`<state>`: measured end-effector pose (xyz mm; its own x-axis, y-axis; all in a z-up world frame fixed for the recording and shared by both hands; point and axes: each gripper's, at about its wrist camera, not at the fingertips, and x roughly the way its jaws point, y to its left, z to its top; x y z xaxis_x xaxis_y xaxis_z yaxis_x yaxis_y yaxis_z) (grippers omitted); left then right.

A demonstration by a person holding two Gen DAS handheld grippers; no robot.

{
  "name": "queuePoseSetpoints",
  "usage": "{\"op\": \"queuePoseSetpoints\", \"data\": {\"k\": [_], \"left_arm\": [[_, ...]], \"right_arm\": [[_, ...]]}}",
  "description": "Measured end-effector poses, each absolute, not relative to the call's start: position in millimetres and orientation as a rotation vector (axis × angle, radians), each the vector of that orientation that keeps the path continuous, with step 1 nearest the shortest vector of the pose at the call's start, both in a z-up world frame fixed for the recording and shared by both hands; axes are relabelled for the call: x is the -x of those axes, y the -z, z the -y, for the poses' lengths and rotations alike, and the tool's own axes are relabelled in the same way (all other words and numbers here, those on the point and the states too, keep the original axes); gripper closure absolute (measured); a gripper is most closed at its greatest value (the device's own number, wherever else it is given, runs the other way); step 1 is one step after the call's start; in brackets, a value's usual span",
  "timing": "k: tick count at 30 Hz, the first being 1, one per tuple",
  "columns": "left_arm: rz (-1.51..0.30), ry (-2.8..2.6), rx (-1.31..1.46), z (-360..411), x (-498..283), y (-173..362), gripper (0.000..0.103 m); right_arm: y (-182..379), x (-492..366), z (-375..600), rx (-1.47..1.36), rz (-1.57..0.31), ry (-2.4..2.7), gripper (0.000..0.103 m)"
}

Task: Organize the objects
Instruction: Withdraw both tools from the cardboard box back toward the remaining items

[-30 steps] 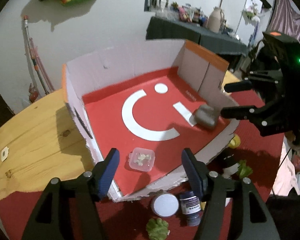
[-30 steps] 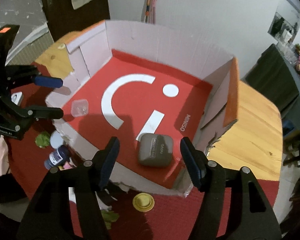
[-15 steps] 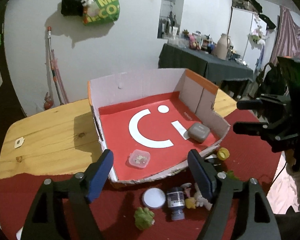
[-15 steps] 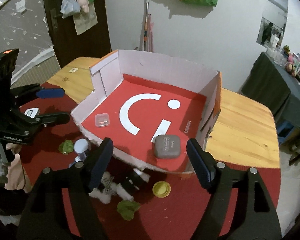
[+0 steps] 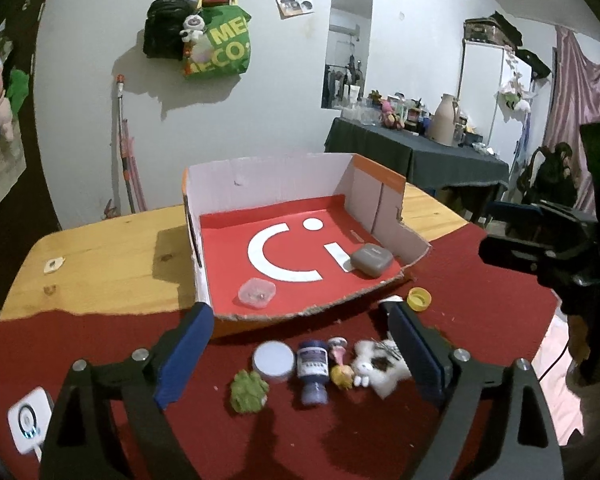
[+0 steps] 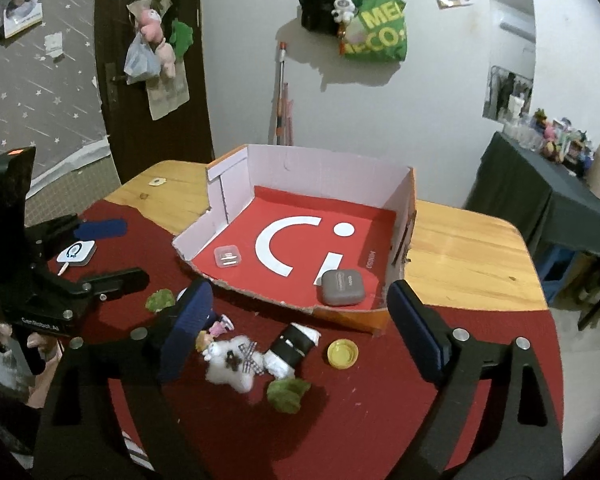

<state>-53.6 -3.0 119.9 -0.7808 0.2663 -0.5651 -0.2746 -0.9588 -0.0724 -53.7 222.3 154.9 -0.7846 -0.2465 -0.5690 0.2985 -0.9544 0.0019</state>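
Grey case [image 5: 371, 259] and clear tub [image 5: 257, 291] lay boxed; my left gripper [image 5: 300, 354] and right gripper [image 6: 300, 332] had withdrawn, jaws opening, seemingly empty.

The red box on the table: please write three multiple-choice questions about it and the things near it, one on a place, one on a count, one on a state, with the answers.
1. Where does the grey case lie?
A. inside the red box
B. on the red cloth
C. on the bare wood

2. How many things lie inside the box?
A. one
B. two
C. four

3. What does the left gripper hold?
A. the yellow cap
B. the dark bottle
C. nothing

Answers: 1 A, it rests on the box floor by the right wall. 2 B, only the case and the clear container. 3 C, its opening jaws are empty.
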Motion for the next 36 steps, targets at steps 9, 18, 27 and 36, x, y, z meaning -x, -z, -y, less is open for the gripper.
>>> {"op": "queuePoseSetpoints", "data": {"k": [9,18,27,36], "left_arm": [[-0.012,-2.801,0.799,1.4,28.7,-108.8,0.002],[0.046,-2.842,0.793,7.7,17.5,-86.3,0.000],[0.108,-2.865,0.893,12.6,20.3,-53.4,0.000],[0.149,-2.869,0.998,20.7,31.2,-37.2,0.000]], "right_arm": [[-132.4,28.5,-217.2,-0.768,-0.086,2.757,0.010],[-105.6,23.3,-219.4,-0.800,0.013,2.796,0.006],[-69.3,27.8,-223.5,-0.896,0.091,2.811,0.006],[-45.8,38.3,-229.7,-1.017,0.136,2.787,0.006]]}}
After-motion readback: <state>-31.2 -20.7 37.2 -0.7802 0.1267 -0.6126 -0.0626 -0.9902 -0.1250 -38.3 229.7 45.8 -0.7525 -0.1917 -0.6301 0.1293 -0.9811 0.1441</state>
